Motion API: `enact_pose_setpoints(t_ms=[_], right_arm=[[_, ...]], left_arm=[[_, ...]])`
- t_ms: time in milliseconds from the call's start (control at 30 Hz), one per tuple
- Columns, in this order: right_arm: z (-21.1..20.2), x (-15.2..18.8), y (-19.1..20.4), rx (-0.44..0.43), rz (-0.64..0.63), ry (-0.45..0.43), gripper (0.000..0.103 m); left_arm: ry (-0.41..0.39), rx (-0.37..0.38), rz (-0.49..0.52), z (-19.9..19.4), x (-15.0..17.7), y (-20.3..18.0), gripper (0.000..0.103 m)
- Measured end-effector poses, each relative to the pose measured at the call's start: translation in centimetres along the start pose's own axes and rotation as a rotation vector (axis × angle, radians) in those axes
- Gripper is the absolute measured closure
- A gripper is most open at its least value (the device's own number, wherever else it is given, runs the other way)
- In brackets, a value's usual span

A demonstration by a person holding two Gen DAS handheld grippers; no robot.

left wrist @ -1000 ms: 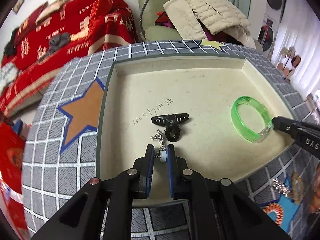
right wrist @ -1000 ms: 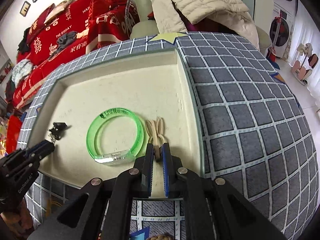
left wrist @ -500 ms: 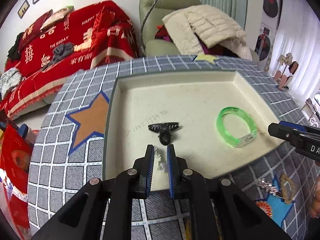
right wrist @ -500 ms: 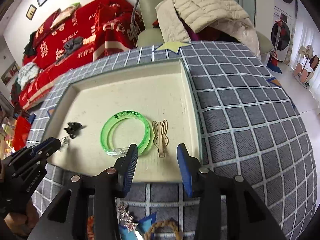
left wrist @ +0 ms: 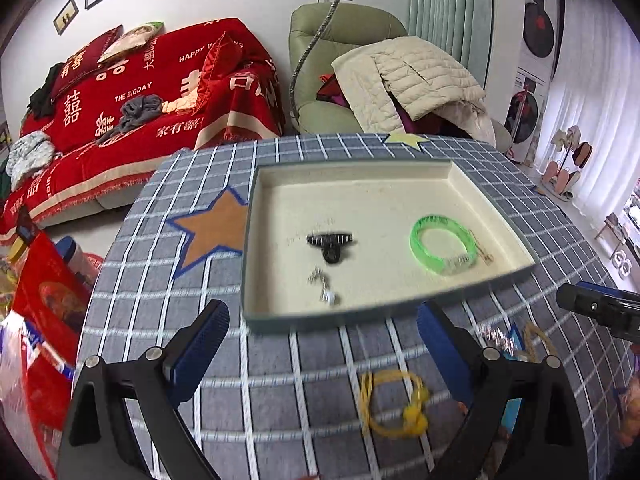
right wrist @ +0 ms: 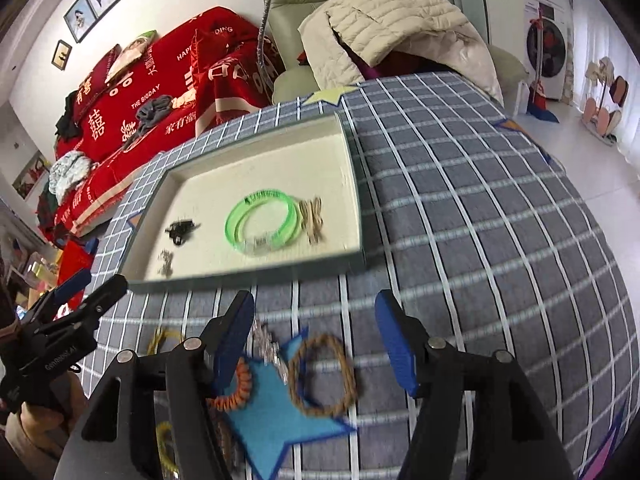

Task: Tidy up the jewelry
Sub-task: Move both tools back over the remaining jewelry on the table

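Showing only from the right tool [right wrist: 316, 336]: brown bracelet [right wrist: 322, 376]; orange coil [right wrist: 236, 394].

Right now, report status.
Left gripper open, empty. Right gripper open, empty. Green plastic bangle in cream tray. Brown braided bracelet outside on cloth.

A table [left wrist: 520, 184] is covered by a grey cloth with a white grid and star patches. A shallow cream tray [left wrist: 352, 174] is set on it. On the cloth in front of the tray, a yellow hair tie [left wrist: 394, 404], a brown braided bracelet [right wrist: 322, 374], an orange coiled bracelet [right wrist: 236, 392] and a small silver piece [right wrist: 272, 346] are seen lying near one another.
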State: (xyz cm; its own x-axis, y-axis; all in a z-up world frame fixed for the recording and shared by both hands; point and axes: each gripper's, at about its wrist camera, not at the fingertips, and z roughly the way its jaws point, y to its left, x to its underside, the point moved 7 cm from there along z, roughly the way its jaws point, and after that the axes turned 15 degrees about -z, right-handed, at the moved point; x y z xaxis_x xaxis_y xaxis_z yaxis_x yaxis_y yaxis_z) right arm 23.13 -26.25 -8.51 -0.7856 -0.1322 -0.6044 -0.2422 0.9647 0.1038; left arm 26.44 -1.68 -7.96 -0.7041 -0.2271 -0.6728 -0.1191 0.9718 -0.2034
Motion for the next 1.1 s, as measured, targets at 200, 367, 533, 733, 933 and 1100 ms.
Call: enact_pose_setpoints(t_ms=[200, 367, 533, 733, 933, 1100], right_arm=[[-1.2, 2.8, -0.5, -0.011, 0.043, -0.001, 0.014], [-1.6, 4.5, -0.7, -0.012, 0.058, 0.012, 0.014], [-1.6, 6.1, -0.4, -0.016, 0.053, 0.03, 0.014], [-0.6, 7.5, -0.2, -0.036, 0.028, 0.128, 0.014], [-0.4, 7.8, -1.2, 0.042, 0.019, 0.15, 0.013], [-0.1, 7.4, -2.3, 0.088, 0.045, 0.144, 0.013]], left_arm=[[0.026, -0.034, 0.002, -1.3, 2.6, 1.0, 0.0], [0.074, -0.044, -0.026, -1.0, 4.5, 1.9, 0.0], [0.163, -0.029, -0.029, -0.2, 6.5, 2.0, 0.0], [0.2, -0.022, -0.061, 0.2, 7.2, 1.9, 0.0], [0.212, -0.057, -0.066, 0.9, 6.6, 2.3, 0.0], [0.232, -0.086, -0.077, 1.9, 6.8, 2.4, 0.0]])
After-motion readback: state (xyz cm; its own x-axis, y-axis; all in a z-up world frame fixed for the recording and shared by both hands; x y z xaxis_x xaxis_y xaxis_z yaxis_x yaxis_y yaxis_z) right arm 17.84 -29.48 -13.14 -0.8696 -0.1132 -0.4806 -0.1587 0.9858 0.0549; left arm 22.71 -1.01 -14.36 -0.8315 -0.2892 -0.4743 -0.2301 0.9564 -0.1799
